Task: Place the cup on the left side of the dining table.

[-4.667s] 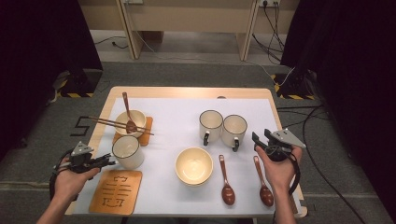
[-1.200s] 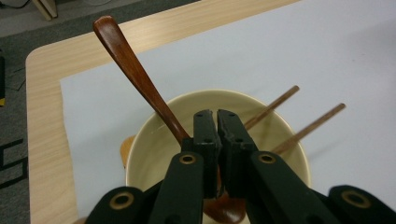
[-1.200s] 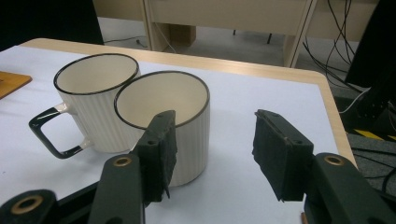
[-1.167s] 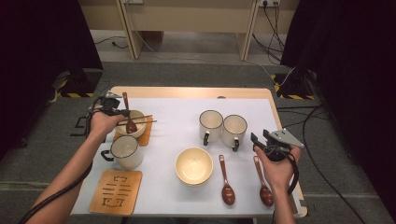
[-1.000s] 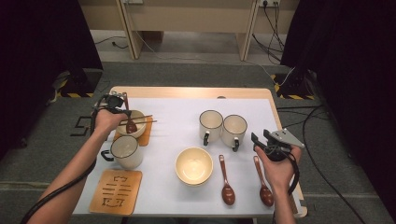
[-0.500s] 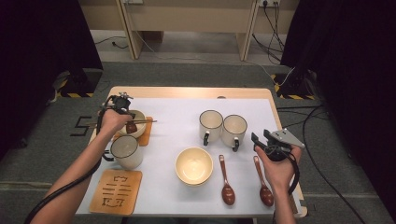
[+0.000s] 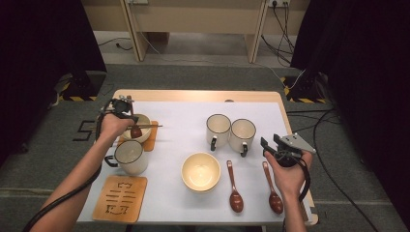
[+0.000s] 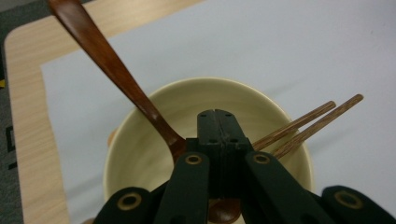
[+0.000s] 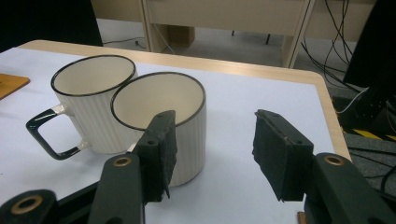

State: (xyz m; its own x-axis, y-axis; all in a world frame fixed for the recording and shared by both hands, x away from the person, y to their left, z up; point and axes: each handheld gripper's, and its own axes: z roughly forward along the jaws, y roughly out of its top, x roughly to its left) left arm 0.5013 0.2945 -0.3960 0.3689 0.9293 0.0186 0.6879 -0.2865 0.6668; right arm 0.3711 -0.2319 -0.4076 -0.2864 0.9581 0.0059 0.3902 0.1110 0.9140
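My left gripper hovers over a small cream bowl at the table's back left. Its jaws are pressed together, and I see nothing between them. A dark wooden spoon leans in that bowl, its handle passing just left of the jaws. Two wooden chopsticks lie across the rim and stick out to the right behind the jaws. My right gripper is held above the table's right edge. It stands open and empty, facing two ribbed white mugs.
The two mugs stand side by side right of centre. A third mug is in front of the small bowl. A larger cream bowl, two spoons and a carved wooden coaster lie near the front.
My left hand has come from the table's front left corner up to the small bowl, then drifted slightly right over it. The right hand has stayed where it was.
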